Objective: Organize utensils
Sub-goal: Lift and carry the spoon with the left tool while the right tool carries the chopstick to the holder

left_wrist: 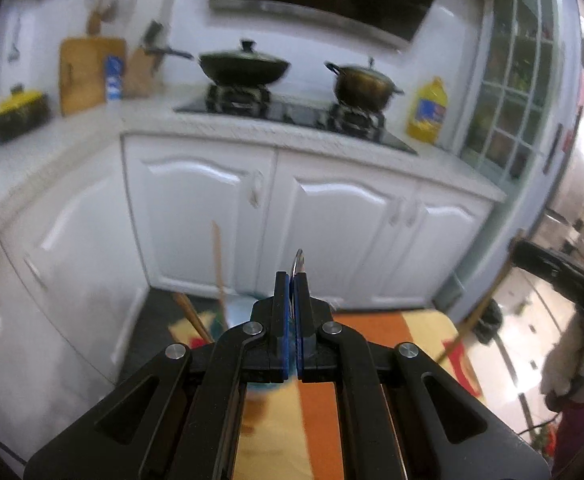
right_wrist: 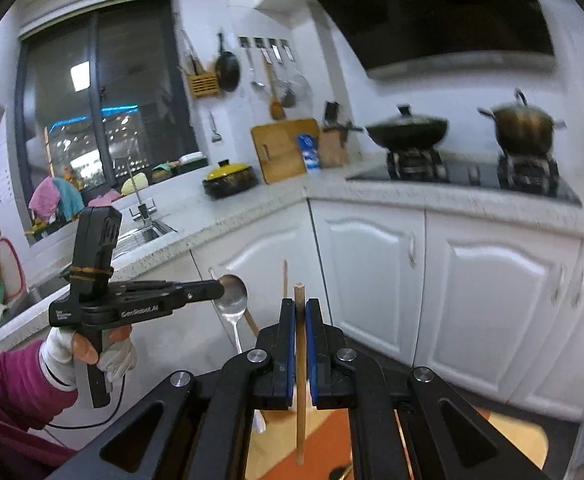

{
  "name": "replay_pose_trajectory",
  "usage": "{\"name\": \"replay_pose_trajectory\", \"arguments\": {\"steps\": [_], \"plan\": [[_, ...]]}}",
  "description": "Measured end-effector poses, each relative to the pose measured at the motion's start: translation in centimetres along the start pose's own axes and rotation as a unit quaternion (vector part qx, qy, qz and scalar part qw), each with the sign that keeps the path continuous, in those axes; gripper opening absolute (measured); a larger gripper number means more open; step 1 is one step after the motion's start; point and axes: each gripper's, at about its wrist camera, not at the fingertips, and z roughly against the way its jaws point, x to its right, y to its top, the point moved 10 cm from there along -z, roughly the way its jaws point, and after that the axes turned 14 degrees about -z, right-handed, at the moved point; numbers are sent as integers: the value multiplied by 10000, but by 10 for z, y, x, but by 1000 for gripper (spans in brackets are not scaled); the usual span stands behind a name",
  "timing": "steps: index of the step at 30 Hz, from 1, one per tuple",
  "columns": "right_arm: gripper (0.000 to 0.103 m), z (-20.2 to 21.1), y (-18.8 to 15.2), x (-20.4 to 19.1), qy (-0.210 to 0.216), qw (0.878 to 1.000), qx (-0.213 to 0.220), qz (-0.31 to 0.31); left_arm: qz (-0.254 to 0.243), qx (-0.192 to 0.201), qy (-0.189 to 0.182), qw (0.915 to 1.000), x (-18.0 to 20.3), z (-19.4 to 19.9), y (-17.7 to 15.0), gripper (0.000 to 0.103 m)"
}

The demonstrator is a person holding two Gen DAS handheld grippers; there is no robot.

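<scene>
A: Why are both raised?
B: I think to carry them. The left gripper (right_wrist: 222,292) is closed on the metal spoon (right_wrist: 233,295), bowl up. The right gripper (right_wrist: 300,312) clamps an upright wooden chopstick (right_wrist: 300,380).
A: And the room?
B: A kitchen, white cabinets (right_wrist: 372,276), orange-patterned table (left_wrist: 376,326) below.

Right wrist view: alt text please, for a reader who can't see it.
The right claw is shut on an upright wooden chopstick. To its left, a gloved hand holds the left claw, shut on a metal spoon. Behind them are white cabinets and a stove with two pots.
</scene>
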Motion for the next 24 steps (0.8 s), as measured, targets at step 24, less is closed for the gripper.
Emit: {"name": "replay_pose_trajectory", "arguments": {"steps": [24], "plan": [[5, -168, 2, 18, -249, 9982, -527, -152, -894, -480, 1682, 9805, -52, -99, -40, 0]]}}
